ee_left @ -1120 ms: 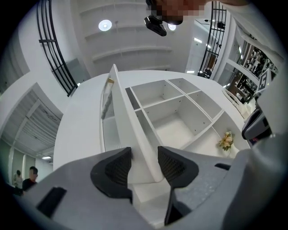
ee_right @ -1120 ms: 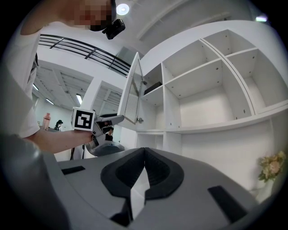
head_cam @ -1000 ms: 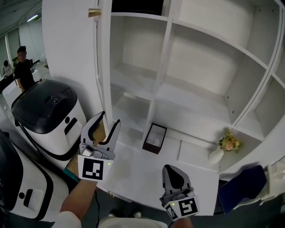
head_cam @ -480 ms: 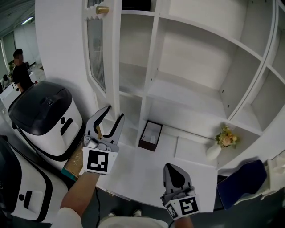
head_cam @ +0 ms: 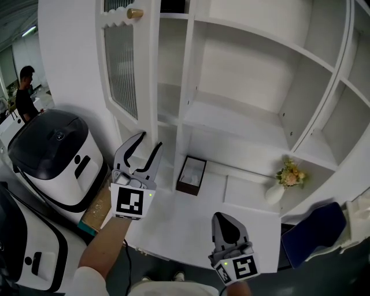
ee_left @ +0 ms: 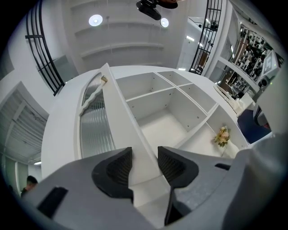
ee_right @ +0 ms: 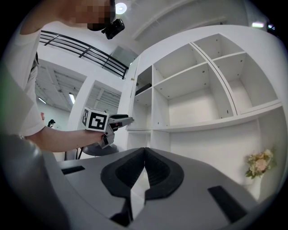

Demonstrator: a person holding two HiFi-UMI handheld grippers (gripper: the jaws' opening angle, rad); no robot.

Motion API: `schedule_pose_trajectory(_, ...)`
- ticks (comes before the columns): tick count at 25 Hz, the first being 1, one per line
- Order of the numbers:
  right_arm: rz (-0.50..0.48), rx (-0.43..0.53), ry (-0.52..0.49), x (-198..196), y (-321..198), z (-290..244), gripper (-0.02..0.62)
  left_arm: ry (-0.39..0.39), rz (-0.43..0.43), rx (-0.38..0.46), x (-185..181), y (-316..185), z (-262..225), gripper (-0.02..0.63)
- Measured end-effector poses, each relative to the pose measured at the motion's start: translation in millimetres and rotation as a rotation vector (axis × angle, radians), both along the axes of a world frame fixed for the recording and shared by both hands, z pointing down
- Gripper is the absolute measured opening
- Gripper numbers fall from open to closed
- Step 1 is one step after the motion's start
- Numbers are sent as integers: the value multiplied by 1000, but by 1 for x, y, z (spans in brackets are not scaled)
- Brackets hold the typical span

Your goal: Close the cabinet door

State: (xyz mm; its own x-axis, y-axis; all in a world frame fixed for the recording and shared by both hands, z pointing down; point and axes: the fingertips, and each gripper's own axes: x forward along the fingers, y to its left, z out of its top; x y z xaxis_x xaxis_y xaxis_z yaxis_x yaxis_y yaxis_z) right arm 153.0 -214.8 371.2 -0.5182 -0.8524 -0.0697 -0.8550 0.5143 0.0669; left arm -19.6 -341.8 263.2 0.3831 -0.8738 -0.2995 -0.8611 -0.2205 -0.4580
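Observation:
The white cabinet door (head_cam: 124, 69) has a ribbed glass panel and a gold knob (head_cam: 135, 13); it stands partly open at the left of the shelves. My left gripper (head_cam: 144, 151) straddles the door's lower free edge, and in the left gripper view that edge (ee_left: 135, 134) fills the gap between the pads of my left gripper (ee_left: 145, 155). My right gripper (head_cam: 229, 228) hangs low in front of the counter, shut and empty, its pads of the right gripper (ee_right: 145, 152) meeting at the tips. The right gripper view shows my left gripper (ee_right: 121, 119) at the door.
A dark open box (head_cam: 191, 175) and a white vase with flowers (head_cam: 284, 180) stand on the cabinet's counter. Black-and-white appliances (head_cam: 52, 156) crowd the floor at the left. A blue object (head_cam: 315, 231) lies at the lower right. A person (head_cam: 24, 92) stands far back left.
The door has swung towards the shelves, showing more of its glass face. My left gripper has moved right along with it. The right gripper has hardly shifted.

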Motion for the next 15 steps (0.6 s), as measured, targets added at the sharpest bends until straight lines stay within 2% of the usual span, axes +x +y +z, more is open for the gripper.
schedule_pose_trajectory(15,23,5,-4,8,-5,-1,0,-34,20,-15,18,-26,0,169)
